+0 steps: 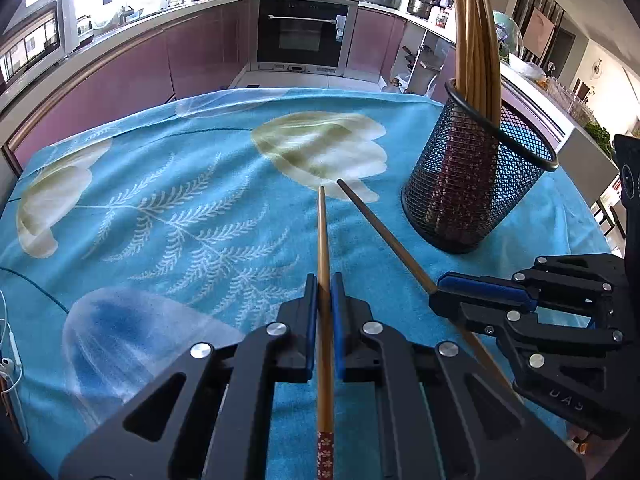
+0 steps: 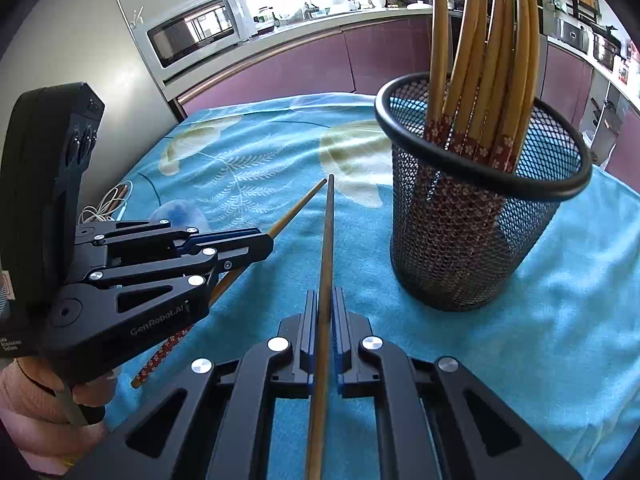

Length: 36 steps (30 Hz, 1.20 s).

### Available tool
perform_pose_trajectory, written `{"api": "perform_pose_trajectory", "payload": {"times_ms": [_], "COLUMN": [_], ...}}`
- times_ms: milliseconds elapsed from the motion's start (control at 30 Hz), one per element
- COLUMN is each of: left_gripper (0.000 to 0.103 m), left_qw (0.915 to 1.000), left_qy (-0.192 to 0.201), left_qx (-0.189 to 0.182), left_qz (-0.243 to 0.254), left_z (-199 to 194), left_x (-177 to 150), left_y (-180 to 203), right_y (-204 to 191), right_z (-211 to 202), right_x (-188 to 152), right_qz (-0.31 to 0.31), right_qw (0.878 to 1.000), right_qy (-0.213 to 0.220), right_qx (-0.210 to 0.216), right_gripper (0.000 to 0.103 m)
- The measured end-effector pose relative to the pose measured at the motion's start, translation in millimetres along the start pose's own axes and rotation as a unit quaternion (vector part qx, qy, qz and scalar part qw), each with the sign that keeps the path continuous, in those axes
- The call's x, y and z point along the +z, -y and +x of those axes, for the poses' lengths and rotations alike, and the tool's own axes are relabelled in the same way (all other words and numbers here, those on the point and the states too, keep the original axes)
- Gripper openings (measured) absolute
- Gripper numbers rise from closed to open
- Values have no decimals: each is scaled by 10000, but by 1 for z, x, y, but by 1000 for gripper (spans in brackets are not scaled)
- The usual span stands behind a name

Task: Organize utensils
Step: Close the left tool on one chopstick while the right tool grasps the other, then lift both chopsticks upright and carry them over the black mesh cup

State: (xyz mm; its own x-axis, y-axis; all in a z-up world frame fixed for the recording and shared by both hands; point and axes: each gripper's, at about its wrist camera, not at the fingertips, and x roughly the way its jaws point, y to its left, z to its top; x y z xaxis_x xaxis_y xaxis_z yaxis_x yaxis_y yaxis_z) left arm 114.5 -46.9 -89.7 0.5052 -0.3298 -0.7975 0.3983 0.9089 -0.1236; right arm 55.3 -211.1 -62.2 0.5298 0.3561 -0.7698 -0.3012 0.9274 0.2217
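My left gripper (image 1: 324, 280) is shut on a bamboo chopstick (image 1: 323, 240) whose thin tip points forward over the blue cloth; its red flowered end is behind the jaws. It also shows in the right wrist view (image 2: 262, 242), with its chopstick (image 2: 298, 206). My right gripper (image 2: 325, 294) is shut on a second chopstick (image 2: 328, 224), seen from the left wrist view as a gripper (image 1: 436, 290) with its chopstick (image 1: 380, 224). A black mesh holder (image 1: 476, 184) stands ahead to the right with several chopsticks (image 2: 480, 48) upright in it; it is close in the right wrist view (image 2: 472, 220).
The table is covered by a blue floral cloth (image 1: 160, 200). White cables (image 2: 104, 204) lie at its left edge. A kitchen counter with a microwave (image 2: 196, 28) and an oven (image 1: 306, 34) runs behind the table.
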Motion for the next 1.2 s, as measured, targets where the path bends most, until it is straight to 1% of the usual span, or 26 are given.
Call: {"api": "perform_pose_trajectory", "payload": {"times_ms": [333,567,767,1033,1200], "left_gripper": [8,8,8,8,8], "left_qw": [9996,9984,9950,9886,9849], "left_qy": [278,494,769,1004,1154], "left_qx": [-93,-269,-631,-1123,-1290], "left_qz": [-7,-22,-13,-20,17], "left_z": [-29,-53,-81,-110,-124], "left_x": [-5,-4,3,11,17], "left_y": [4,5,9,15,20], "right_y": [-5,-8,0,8,13], "right_z": [-26,-49,-74,-105,-119], "right_x": [-5,-6,-2,2,3], "right_qz": [-57,-83,52,59,70], "right_qw": [9994,9979,9946,9886,9852], "right_qy": [294,572,977,1470,1680], "right_qx": [196,289,334,337,333], "right_gripper": [6,6,6,6,6]}}
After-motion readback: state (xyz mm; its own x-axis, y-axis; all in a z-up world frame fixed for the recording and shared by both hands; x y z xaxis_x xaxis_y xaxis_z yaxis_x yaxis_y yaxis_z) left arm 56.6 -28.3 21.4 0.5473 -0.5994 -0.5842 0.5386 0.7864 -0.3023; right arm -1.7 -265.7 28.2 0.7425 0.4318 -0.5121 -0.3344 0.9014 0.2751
